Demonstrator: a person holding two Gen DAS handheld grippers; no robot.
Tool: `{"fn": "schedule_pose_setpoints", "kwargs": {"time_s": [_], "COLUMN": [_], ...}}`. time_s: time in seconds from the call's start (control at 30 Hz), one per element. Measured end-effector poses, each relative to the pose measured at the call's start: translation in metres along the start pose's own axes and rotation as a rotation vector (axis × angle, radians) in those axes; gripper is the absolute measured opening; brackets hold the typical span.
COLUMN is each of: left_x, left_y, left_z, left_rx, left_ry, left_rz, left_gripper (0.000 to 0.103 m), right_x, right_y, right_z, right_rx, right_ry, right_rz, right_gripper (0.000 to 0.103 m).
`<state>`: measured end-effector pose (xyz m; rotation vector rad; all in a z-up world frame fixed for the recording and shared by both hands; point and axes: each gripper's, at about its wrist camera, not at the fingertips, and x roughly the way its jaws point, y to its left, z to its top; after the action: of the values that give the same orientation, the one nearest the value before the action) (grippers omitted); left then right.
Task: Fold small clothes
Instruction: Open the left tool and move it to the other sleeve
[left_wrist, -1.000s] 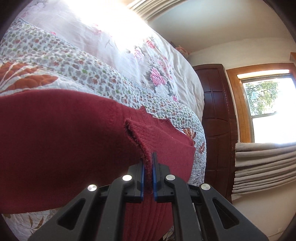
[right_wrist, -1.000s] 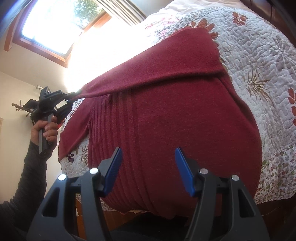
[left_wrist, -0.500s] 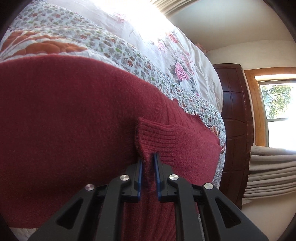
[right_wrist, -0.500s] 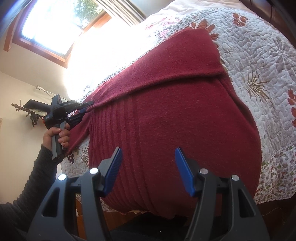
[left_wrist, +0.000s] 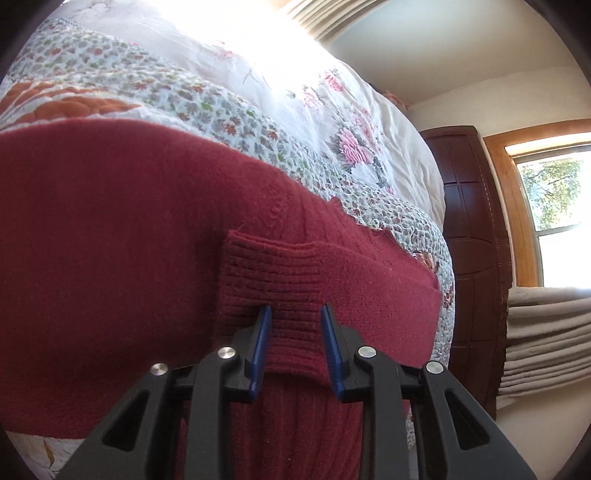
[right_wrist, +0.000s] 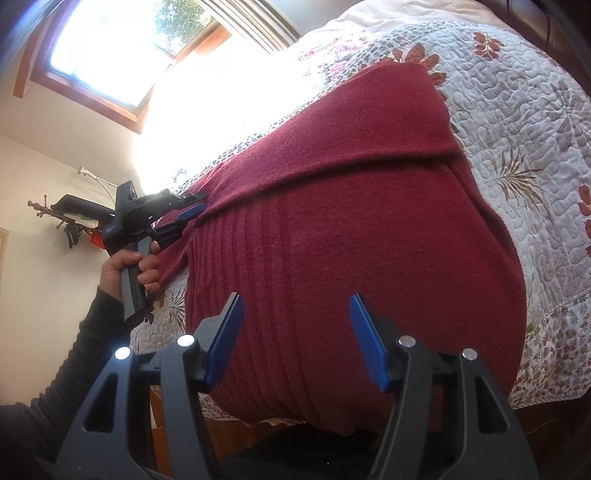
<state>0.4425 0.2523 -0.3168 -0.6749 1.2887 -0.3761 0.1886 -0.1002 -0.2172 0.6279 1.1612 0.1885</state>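
Bedroom setting: bed covered by floral quilt (right_wrist: 517, 122), pale flowered bedspread (left_wrist: 332, 110) farther up, dark wooden wardrobe (left_wrist: 469, 229) and wood-framed window (left_wrist: 554, 192) off the far side, strong sunlight washing out the top of the bed.

Dark red sweater (right_wrist: 351, 229) spread flat on quilt, ribbed lower section nearest right wrist camera, one sleeve (right_wrist: 351, 122) folded straight across the upper body.

Left gripper (left_wrist: 295, 332): blue pads parted to a moderate gap, ribbed cuff (left_wrist: 273, 280) lying flat on sweater body between and ahead of them, not pinched. From right wrist view, same gripper (right_wrist: 192, 214) at sweater's left edge, gripped by hand (right_wrist: 133, 269) in dark ribbed sleeve.

Right gripper (right_wrist: 295, 332): pads spread wide, empty, hovering over ribbed hem area near bed edge. Contact with fabric not determinable.
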Motion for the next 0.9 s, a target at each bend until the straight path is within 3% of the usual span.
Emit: {"fn": "schedule_pose_setpoints", "kwargs": {"time_s": [0.07,0.2,0.3,0.37,0.47,0.7,0.83,0.9], "left_x": [-0.002,-0.020,-0.051,-0.080,-0.128,-0.243,-0.290,-0.302], "left_y": [0.004,0.009,0.015,0.029,0.065,0.188,0.251,0.275], "left_z": [-0.001,-0.006,-0.018,-0.034,-0.061,-0.130,-0.143,-0.137], "left_rx": [-0.005,-0.009,-0.026,-0.067,-0.172,-0.496,-0.668,-0.711], "left_ry": [-0.006,-0.037,-0.097,-0.165,-0.277,-0.589,-0.730,-0.761], "left_rz": [-0.011,0.005,-0.017,-0.049,-0.068,-0.024,-0.026,-0.028], "left_gripper": [0.017,0.021,0.036,0.051,0.061,0.077,0.084,0.086], "right_x": [-0.002,-0.003,-0.002,-0.001,0.007,0.031,0.041,0.044], "right_y": [-0.001,-0.001,0.005,0.012,0.023,0.065,0.088,0.098], "right_z": [-0.001,-0.003,-0.001,0.001,0.005,0.013,0.014,0.013], "right_rx": [0.005,-0.002,-0.026,-0.044,-0.076,-0.195,-0.250,-0.273], "right_ry": [-0.001,0.007,0.008,0.011,0.027,0.093,0.130,0.142], "right_rz": [-0.002,-0.004,0.007,0.023,0.045,0.096,0.109,0.109], "right_gripper": [0.061,0.062,0.062,0.063,0.064,0.066,0.066,0.066]}}
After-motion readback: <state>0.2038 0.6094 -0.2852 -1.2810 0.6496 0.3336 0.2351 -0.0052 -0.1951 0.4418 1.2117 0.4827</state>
